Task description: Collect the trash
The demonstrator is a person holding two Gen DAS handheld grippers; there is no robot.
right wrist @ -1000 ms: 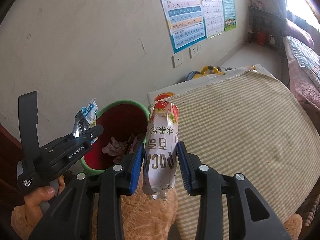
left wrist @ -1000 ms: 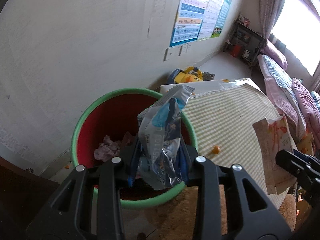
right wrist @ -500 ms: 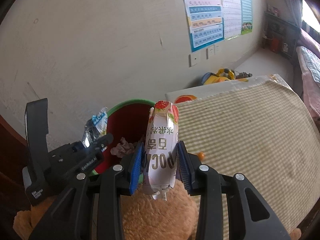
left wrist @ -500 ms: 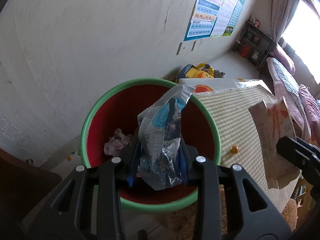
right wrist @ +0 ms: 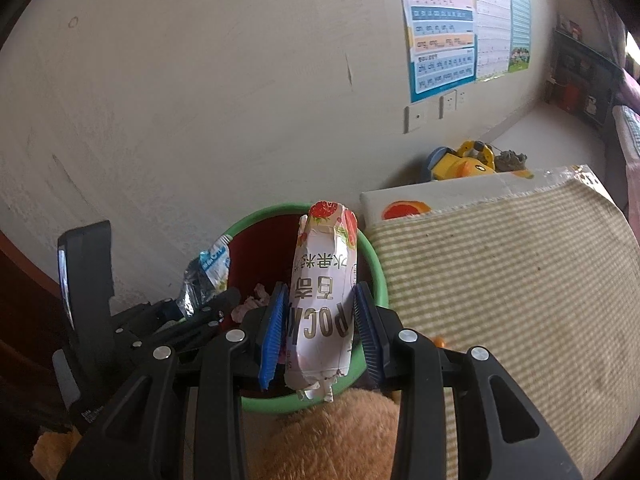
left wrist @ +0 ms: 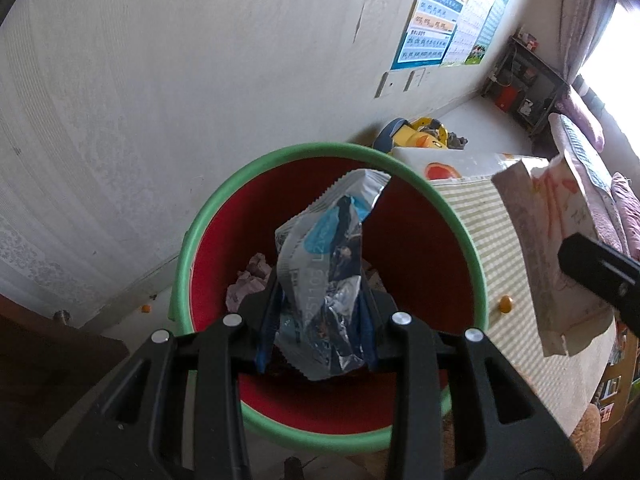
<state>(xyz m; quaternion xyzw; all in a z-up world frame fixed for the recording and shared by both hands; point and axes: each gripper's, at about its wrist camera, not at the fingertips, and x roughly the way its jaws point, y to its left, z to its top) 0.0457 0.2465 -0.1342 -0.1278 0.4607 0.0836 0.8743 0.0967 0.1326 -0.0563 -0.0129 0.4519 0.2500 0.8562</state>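
My left gripper [left wrist: 318,328] is shut on a crumpled silver and blue foil wrapper [left wrist: 324,264], held right over the mouth of a red bin with a green rim [left wrist: 200,232]. Crumpled pink paper [left wrist: 248,280] lies inside the bin. My right gripper [right wrist: 320,332] is shut on a white and pink snack packet with strawberries [right wrist: 324,280], held above the bin's [right wrist: 372,256] right rim. In the right wrist view the left gripper [right wrist: 200,312] with its wrapper [right wrist: 206,276] hangs over the bin's left side. In the left wrist view the packet [left wrist: 556,248] shows at the right.
A striped green and cream mat [right wrist: 500,280] lies right of the bin, with a small orange bit [left wrist: 506,304] on it. A tan plush toy [right wrist: 340,436] sits below the grippers. A yellow toy [right wrist: 468,164] stands by the wall [left wrist: 160,80], and posters [right wrist: 444,28] hang above.
Both grippers have moved toward the bin with their packets. The bin now fills the left wrist view, with the foil wrapper over its middle; the right packet has come over the rim.
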